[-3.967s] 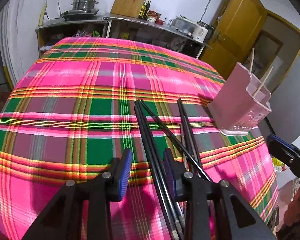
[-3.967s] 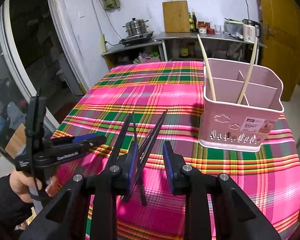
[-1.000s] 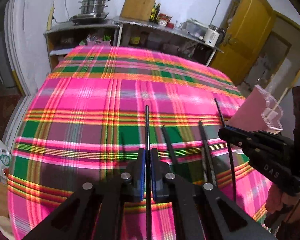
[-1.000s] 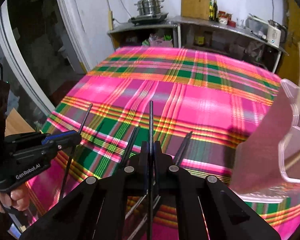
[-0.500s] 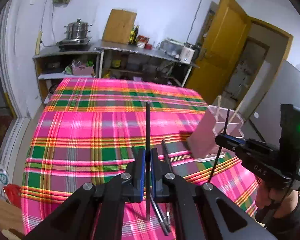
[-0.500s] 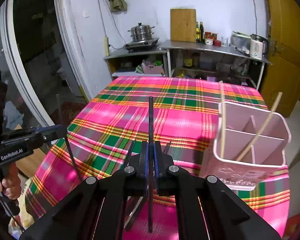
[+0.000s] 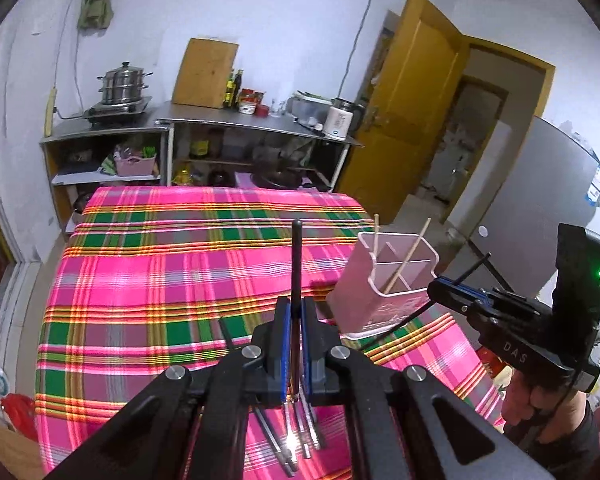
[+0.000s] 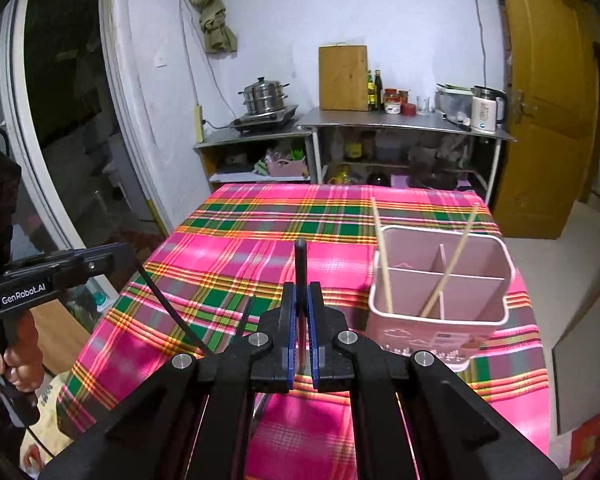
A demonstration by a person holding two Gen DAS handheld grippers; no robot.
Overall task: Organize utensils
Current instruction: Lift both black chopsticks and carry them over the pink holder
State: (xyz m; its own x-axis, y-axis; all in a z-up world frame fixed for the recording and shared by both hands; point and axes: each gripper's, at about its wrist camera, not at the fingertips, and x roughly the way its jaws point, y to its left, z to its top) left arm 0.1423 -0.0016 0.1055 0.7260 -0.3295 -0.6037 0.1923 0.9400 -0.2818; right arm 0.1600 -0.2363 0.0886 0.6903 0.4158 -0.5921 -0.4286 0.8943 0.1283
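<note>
My left gripper (image 7: 294,312) is shut on a black chopstick (image 7: 296,260), held well above the table. My right gripper (image 8: 301,300) is shut on another black chopstick (image 8: 300,264), also raised. The right gripper also shows in the left wrist view (image 7: 446,290), close beside the pink utensil holder (image 7: 384,304). The holder (image 8: 440,304) has compartments and two pale wooden chopsticks (image 8: 382,256) standing in it. Several black chopsticks (image 7: 296,436) still lie on the plaid cloth below my left gripper.
The table wears a pink and green plaid cloth (image 7: 160,280). Behind it stand metal shelves with a steamer pot (image 8: 262,98), a wooden cutting board (image 8: 342,78) and a kettle (image 8: 486,108). A yellow door (image 8: 540,120) is at the right.
Both grippers closed on a black chopstick each and lifted it off the cloth. Since half a second ago they rose a little further, and the right one neared the holder.
</note>
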